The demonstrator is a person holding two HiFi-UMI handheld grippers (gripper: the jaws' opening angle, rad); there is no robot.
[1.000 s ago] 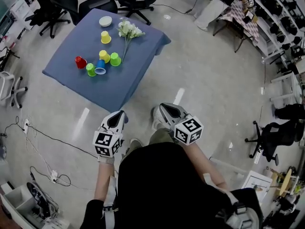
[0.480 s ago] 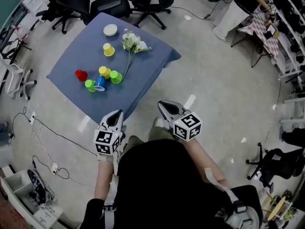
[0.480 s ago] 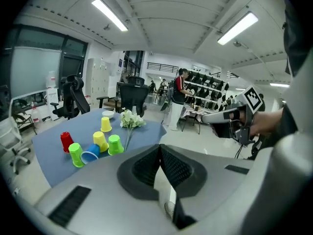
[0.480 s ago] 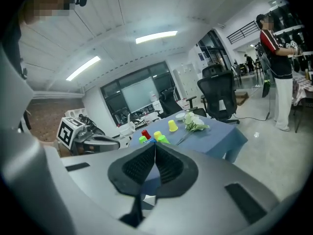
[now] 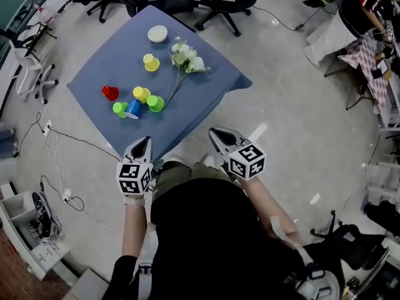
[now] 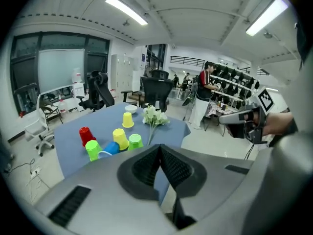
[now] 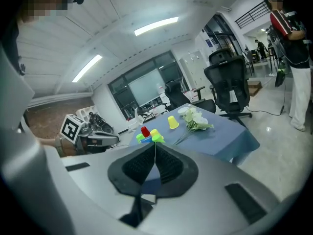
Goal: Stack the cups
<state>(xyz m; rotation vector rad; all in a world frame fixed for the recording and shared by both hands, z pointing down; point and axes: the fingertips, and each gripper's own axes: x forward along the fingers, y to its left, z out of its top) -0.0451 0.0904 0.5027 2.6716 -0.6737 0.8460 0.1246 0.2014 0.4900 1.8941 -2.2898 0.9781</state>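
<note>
- Approach step: left tongs (image 5: 144,142) and right tongs (image 5: 216,132) are both closed and empty, short of the bench (image 5: 112,58).
- The cups (image 5: 140,94) sit unstacked toward its near-left edge.
- Next: part one pair, reach a cup.

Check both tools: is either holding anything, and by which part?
Nothing is held. The left tool and right tool are both shut and empty, jaws together, short of the table where the cups sit.

The left tongs (image 5: 144,142) and right tongs (image 5: 216,132) have neared the table (image 5: 115,58).
</note>
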